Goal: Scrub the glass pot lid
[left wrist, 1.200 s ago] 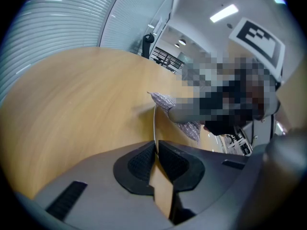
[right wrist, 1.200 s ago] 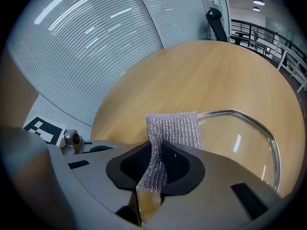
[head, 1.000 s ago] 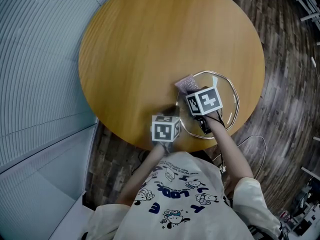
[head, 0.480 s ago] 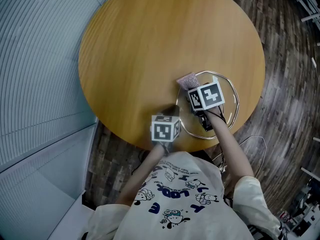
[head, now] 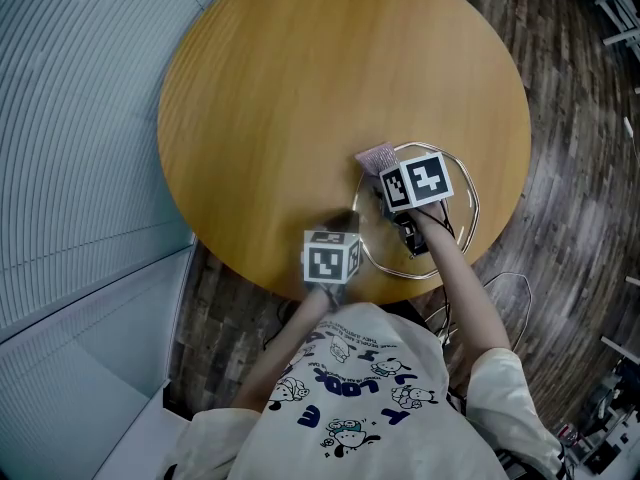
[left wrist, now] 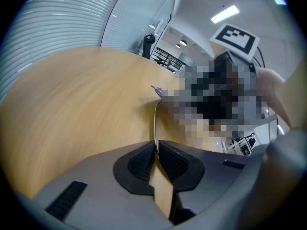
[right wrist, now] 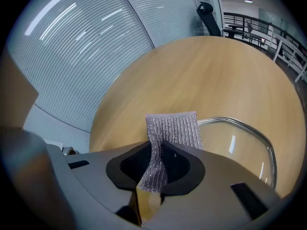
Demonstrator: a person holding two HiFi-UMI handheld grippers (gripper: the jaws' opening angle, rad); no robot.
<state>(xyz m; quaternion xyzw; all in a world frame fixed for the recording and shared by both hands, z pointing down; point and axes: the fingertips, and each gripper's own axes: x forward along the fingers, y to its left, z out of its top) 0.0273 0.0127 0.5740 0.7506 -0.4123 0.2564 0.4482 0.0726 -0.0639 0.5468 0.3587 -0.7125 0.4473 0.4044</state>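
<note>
A person in a white cartoon-print shirt [head: 360, 398] leans over the near edge of a round wooden table [head: 300, 88], a handheld gripper in each hand, both at a glass pot lid [right wrist: 240, 150]. In the head view the lid lies flat at the lower right of the tabletop, close to the table's edge. Its metal rim rings clear glass through which the wood shows.

The left gripper [left wrist: 156, 152], at lower centre of the head view, meets the lid from the lid's left side. Its own view shows the two black pads pressed together on the thin metal rim, which runs away from them up the middle of the frame.

The right gripper [right wrist: 160, 152] is over the lid, just right of the left one, its marker cube facing up. Its jaws are clamped on a silvery mesh scrub cloth [right wrist: 171, 127]. A strip of the cloth rises from between the pads and spreads forward. Its free end sits at the lid's upper-left rim in the head view, partly over bare table. In the right gripper view the rim curves across the right half of the frame.

A dark plank floor [head: 570, 168] fills the right side of the head view. A pale ribbed wall [head: 70, 118] fills the left.
</note>
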